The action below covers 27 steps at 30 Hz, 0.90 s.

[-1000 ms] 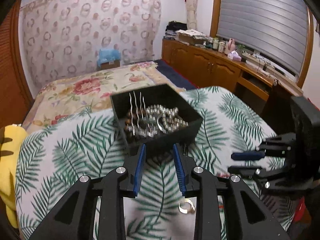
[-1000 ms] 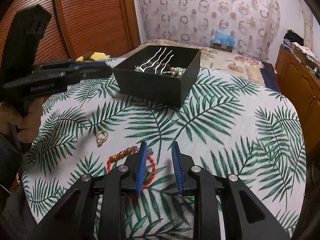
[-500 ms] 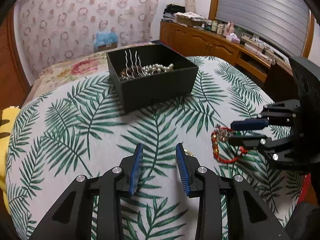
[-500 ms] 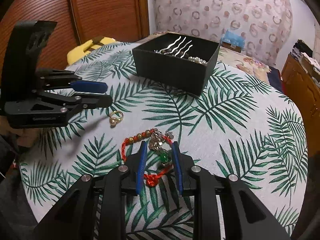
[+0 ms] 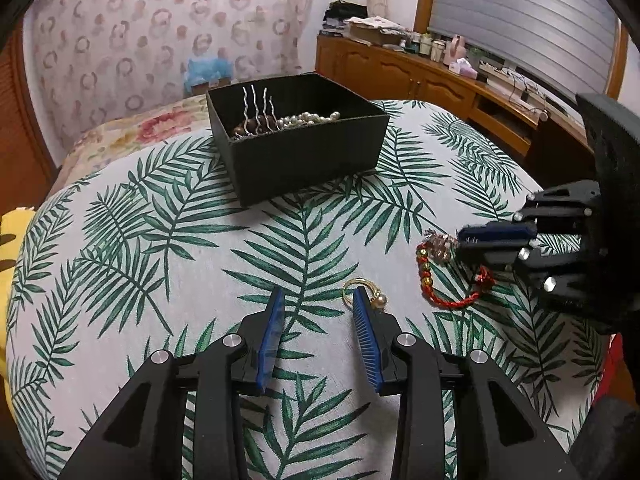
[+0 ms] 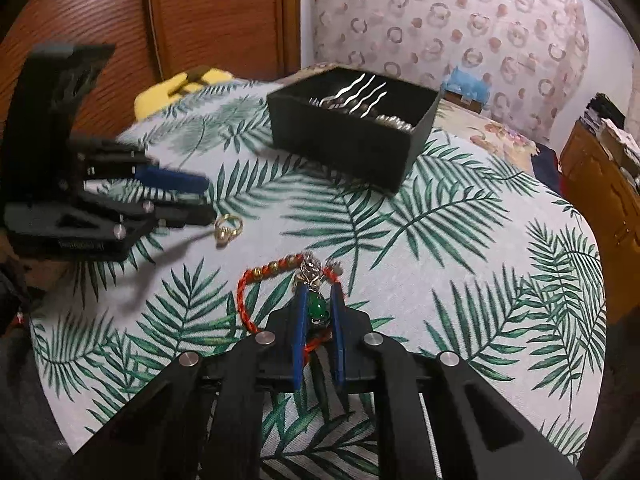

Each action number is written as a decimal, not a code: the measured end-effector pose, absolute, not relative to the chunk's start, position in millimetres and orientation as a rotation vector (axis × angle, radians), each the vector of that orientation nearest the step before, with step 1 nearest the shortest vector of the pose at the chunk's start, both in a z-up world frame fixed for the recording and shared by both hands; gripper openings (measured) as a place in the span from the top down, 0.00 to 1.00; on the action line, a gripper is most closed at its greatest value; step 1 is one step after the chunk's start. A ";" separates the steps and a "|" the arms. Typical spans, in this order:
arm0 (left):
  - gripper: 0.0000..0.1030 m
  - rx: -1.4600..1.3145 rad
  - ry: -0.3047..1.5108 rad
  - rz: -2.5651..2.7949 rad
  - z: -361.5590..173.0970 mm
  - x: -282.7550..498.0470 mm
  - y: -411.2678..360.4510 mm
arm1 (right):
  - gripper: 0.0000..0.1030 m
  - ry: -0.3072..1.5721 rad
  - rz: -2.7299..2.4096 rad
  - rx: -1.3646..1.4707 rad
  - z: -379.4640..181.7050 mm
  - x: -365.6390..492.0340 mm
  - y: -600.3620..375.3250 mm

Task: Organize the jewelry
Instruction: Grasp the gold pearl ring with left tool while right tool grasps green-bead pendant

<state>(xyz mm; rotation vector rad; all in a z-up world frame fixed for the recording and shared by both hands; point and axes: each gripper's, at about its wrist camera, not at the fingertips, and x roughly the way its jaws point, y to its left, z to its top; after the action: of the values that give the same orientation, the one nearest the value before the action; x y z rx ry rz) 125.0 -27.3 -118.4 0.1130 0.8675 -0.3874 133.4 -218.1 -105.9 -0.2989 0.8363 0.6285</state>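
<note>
Working left to right: our left gripper point(image 5: 318, 294) hangs low over the palm-leaf tablecloth point(image 5: 168, 248), tilted steeply down, jaws parted with nothing between them. Its right fingertip sits right at the gold ring point(image 5: 362, 290), which lies flat on the cloth with a small pearl at its right side; the ring is beside that finger, not inside the gap, so we judge it needs a small shift right before it can close. From the right wrist view the same ring point(image 6: 227, 227) sits just past the left tool's tips, loose on the cloth. Further back, centre, the black box point(image 5: 308, 156) stands open-topped on the cloth, already holding wavy silver hairpins point(image 5: 256, 110), a pearl strand point(image 5: 310, 118) and some brown beads, so we take it as the drop-off for the pieces left outside it. To the right, the red cord bracelet point(image 6: 256, 280) with gold beads lies on the cloth, well apart from the box and near the ring. Our right gripper point(image 6: 318, 308) is angled down onto it, jaws closing around the green stone charm point(image 6: 317, 306) and the silver piece above it; the charm sits between the pads, which look right against it, so we read a pinch just forming. The cord loops out left of the fingers, lying slack on the cloth, not lifted. The charm is likely the easiest thing to pinch, the cord being thin and flat.
</note>
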 end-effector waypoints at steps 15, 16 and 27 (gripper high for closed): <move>0.62 0.127 0.876 -0.410 -120.5 121.4 -37.6 | 0.87 0.746 0.593 -0.188 -71.2 140.5 -244.0; 0.62 0.128 0.875 -0.410 -120.4 121.3 -37.9 | 0.87 0.743 0.587 -0.183 -70.8 140.9 -246.0; 0.62 0.156 0.877 -0.419 -123.8 124.9 -47.1 | 0.87 0.684 0.505 -0.150 -55.9 145.7 -271.3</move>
<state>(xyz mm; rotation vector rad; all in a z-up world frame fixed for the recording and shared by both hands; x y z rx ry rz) 124.9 -47.1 -123.8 0.1561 0.8775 -0.4195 145.7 -271.3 -55.9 -0.1496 0.6844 0.5046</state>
